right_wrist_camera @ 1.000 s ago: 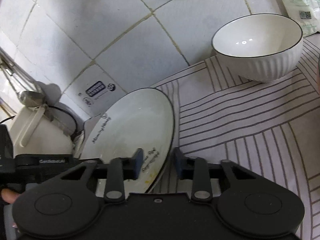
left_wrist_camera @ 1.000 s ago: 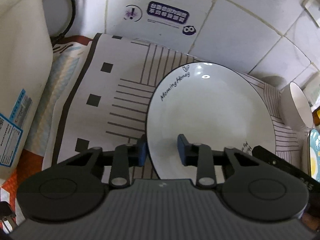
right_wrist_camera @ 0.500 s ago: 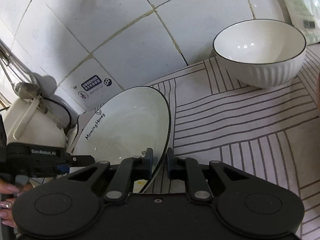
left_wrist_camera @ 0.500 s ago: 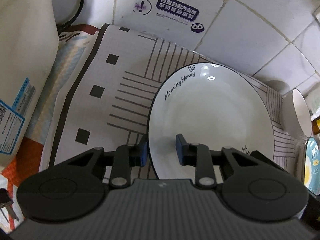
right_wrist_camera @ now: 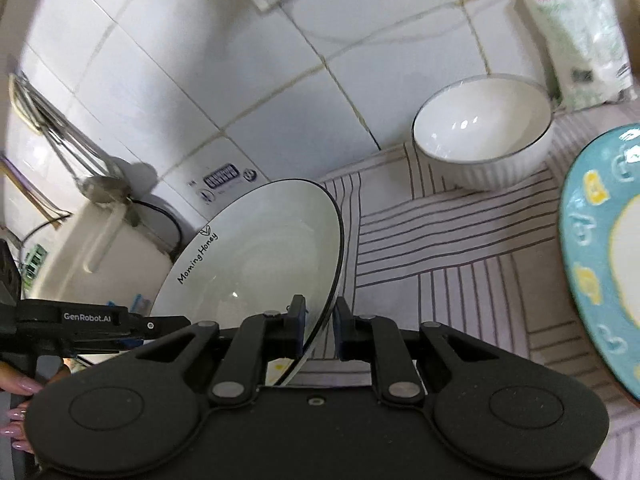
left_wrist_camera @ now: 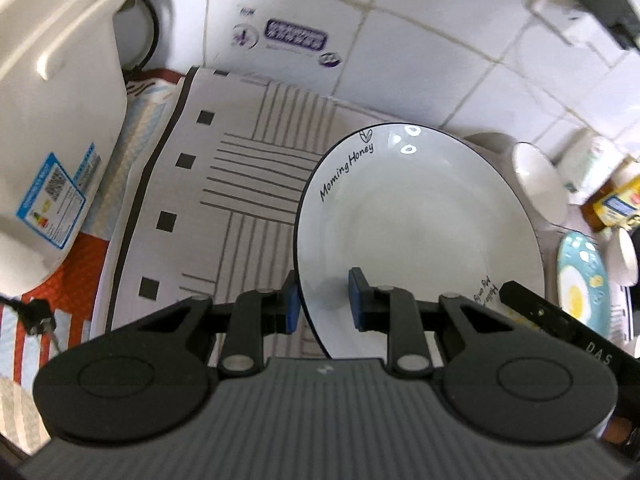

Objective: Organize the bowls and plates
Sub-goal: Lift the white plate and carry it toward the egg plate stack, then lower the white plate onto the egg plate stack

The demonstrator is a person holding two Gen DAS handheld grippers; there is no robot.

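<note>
white plate [left_wrist_camera: 420,220]: lettered "morning honey" near the rim, thin dark edge, held tilted above the striped mat [left_wrist_camera: 248,184], one edge in each hand-held gripper.
left hand-held gripper [left_wrist_camera: 323,300]: clamped on the plate's near-left rim, one blue pad under the edge and the other on the inner face; jaws have just been closing, with the rim between them.
right hand-held gripper [right_wrist_camera: 318,330]: clamped on the plate's opposite rim, dark edge running between the two pads; narrow gap only.
left hand-held gripper seen from the right wrist [right_wrist_camera: 132,326]: black body marked "genrobot.ai", reaching in from the left toward the plate; fingers with pale nails wrapped on its handle at the lower left.
white bowl [right_wrist_camera: 482,132]: ribbed outside, dark rim, upright on the mat near the tiled wall [right_wrist_camera: 200,60], well apart from the plate.
teal plate [right_wrist_camera: 600,260]: patterned rim with yellow shapes, at the right edge of the right wrist view; lying on the desk beside the mat, probably, though blur makes the support hard to read.
white appliance [left_wrist_camera: 52,120]: large pale body with a blue label, left of the mat, standing on a red and striped cloth.
wall sticker [left_wrist_camera: 296,36]: purple print, on the tile behind the mat, blurred.
jars [left_wrist_camera: 612,204]: yellow-labelled, far right beyond the bowl.
</note>
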